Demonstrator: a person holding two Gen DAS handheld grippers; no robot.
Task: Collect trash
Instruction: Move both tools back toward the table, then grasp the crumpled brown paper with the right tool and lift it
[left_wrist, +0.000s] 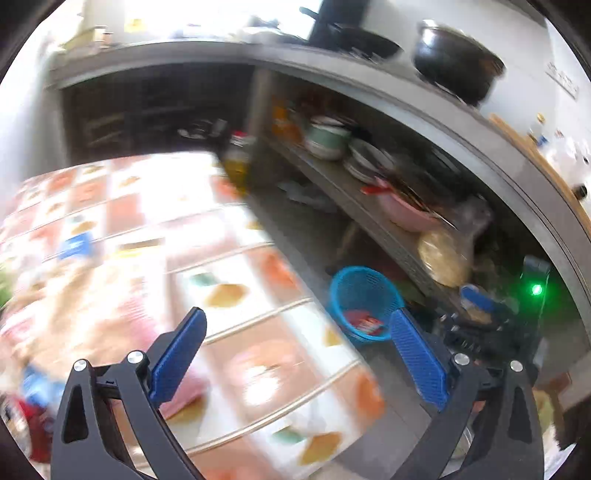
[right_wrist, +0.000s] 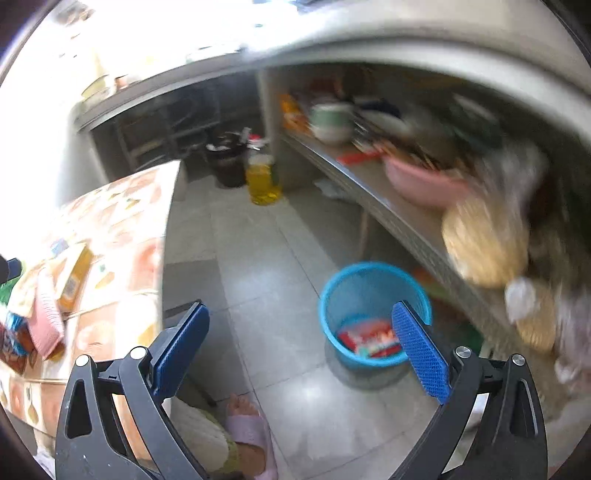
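Holding red wrappers (right_wrist: 369, 338), blue bin (right_wrist: 334, 295), pink basin (right_wrist: 417, 184) shelved

The blue bin (right_wrist: 373, 295) is shiny plastic mesh, the floor (right_wrist: 258, 258) is smooth grey tile, the tablecloth (left_wrist: 236, 295) looks slick and glossy, the pink bowl (right_wrist: 421, 181) is smooth plastic, and the pads (right_wrist: 421, 354) are bumpy blue.

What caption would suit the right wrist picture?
Open fingers above a blue bin holding a red wrapper on the kitchen floor.
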